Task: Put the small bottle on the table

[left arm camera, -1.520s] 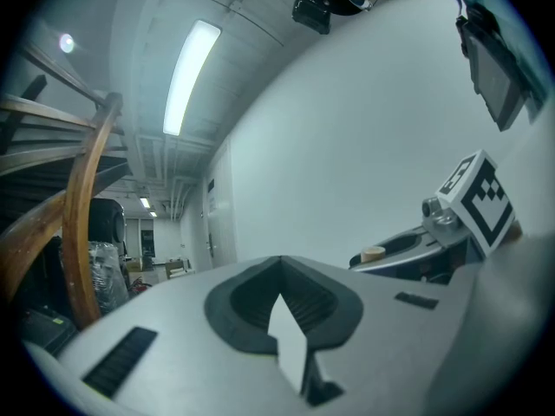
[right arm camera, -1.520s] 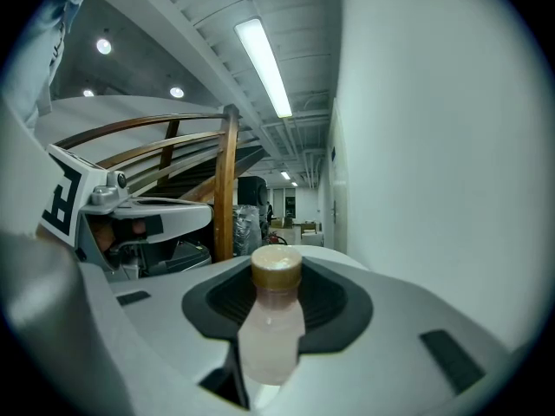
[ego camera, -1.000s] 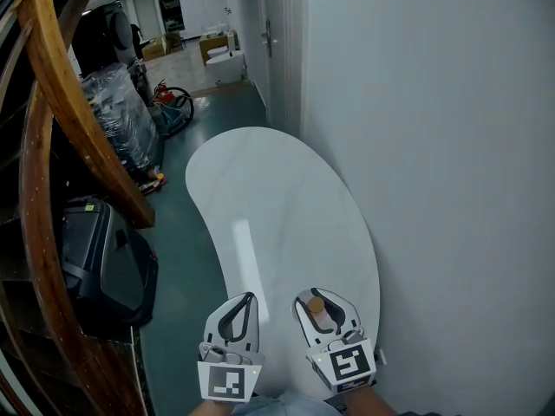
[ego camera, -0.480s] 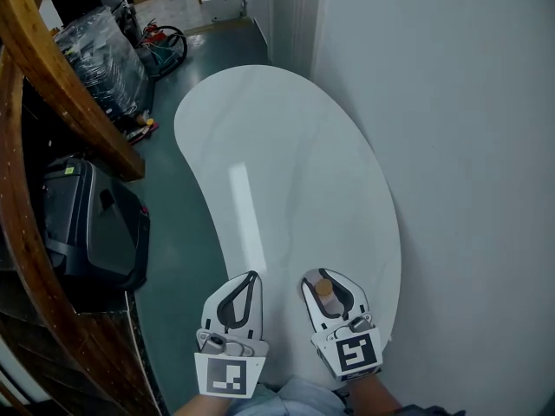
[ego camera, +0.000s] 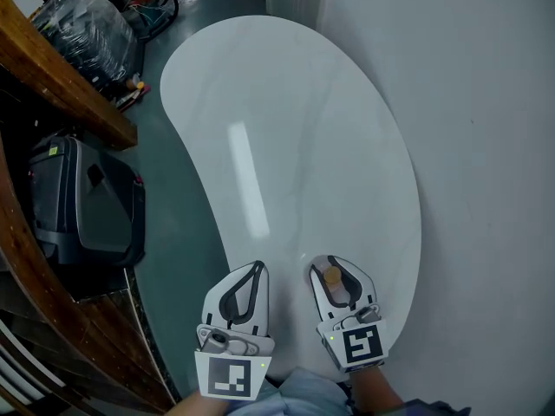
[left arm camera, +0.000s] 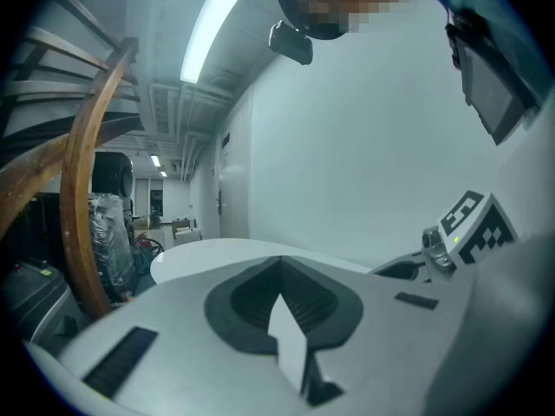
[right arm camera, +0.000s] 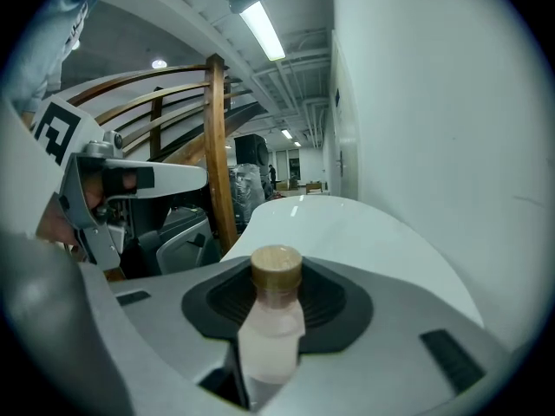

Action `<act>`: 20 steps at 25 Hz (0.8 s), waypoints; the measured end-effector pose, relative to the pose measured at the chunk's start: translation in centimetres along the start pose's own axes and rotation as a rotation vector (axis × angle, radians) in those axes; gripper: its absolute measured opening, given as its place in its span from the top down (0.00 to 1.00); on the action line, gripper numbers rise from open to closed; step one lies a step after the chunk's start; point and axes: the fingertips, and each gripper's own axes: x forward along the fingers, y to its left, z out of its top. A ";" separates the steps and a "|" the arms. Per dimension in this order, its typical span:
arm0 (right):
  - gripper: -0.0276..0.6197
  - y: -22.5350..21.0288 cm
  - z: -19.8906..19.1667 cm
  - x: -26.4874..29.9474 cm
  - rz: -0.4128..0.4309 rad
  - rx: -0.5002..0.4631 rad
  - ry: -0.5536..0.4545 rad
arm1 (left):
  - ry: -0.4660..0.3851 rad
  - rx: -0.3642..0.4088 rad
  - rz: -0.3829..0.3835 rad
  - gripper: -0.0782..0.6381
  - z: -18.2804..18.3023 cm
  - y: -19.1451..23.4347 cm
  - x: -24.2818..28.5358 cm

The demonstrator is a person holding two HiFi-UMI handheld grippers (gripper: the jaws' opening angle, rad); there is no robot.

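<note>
The small bottle (right arm camera: pixel 274 323) has a pale, milky-pink translucent body and a round, matte tan cap. It stands upright between the jaws of the right gripper (ego camera: pixel 340 269), whose ribbed black pads clamp its sides, as they did a second ago. Just to that gripper's left, the left gripper (ego camera: pixel 252 271) has its jaws pressed together with nothing between them. Below and ahead of both lies the table (ego camera: pixel 286 102), a glossy white kidney-shaped top that reflects a strip light. A plain white wall (ego camera: pixel 486 146) stands to the right. Left of the grippers are a black hard case (ego camera: pixel 82 206) and a curved wooden rail (ego camera: pixel 61 81). Since a second ago both grippers sit higher in the head view, and the table fills more of it.
</note>
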 end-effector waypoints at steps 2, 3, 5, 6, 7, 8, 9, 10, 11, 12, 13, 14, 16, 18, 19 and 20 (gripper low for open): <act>0.77 0.1 -0.2 0.5 0.006 0.003 -0.014 | 0.019 -0.025 -0.004 0.89 -0.6 0.0 0.2; 0.77 0.2 -0.3 0.7 0.010 0.002 -0.024 | 0.028 -0.013 -0.015 0.89 -0.8 0.0 0.4; 0.77 0.3 -1.0 0.9 0.009 0.016 -0.002 | 0.042 0.008 -0.033 0.89 -1.1 0.0 0.6; 0.77 0.3 -1.2 1.0 0.008 0.013 -0.002 | 0.048 0.000 -0.034 0.89 -1.3 0.0 0.7; 0.77 0.2 -1.2 1.2 0.008 0.005 -0.009 | 0.054 -0.016 -0.032 0.89 -1.4 0.1 0.8; 0.77 0.2 -1.3 1.3 0.008 0.000 -0.013 | 0.059 -0.039 -0.026 0.89 -1.6 0.2 0.9; 0.77 0.1 -1.5 1.4 0.008 -0.003 -0.011 | 0.064 -0.067 -0.017 0.89 -1.8 0.3 1.0; 0.77 0.1 -1.7 1.5 0.008 -0.005 -0.008 | 0.068 -0.087 -0.010 0.89 -2.0 0.3 1.2; 0.77 0.1 -1.7 1.6 0.009 -0.009 -0.010 | 0.070 -0.082 -0.014 0.89 -2.1 0.4 1.4; 0.77 0.1 -1.7 1.8 0.011 -0.013 -0.018 | 0.073 -0.059 -0.026 0.89 -2.2 0.3 1.7; 0.77 0.2 -1.5 1.9 0.012 -0.014 -0.030 | 0.079 -0.052 -0.031 0.89 -2.4 0.3 1.8; 0.77 0.4 -1.3 1.9 0.011 -0.012 -0.043 | 0.086 -0.077 -0.023 0.89 -2.8 0.4 1.8; 0.77 0.8 -1.2 1.9 0.006 0.002 -0.064 | 0.094 -0.134 -0.003 0.89 -3.3 0.6 1.6; 0.77 0.8 -1.0 1.8 -0.005 0.015 -0.083 | 0.094 -0.111 -0.015 0.89 -3.3 0.5 1.7; 0.77 0.8 -0.9 1.8 -0.010 0.021 -0.091 | 0.094 -0.089 -0.023 0.89 -3.2 0.5 1.8; 0.77 0.7 -0.9 1.8 -0.014 0.025 -0.099 | 0.095 -0.074 -0.028 0.89 -3.2 0.5 2.0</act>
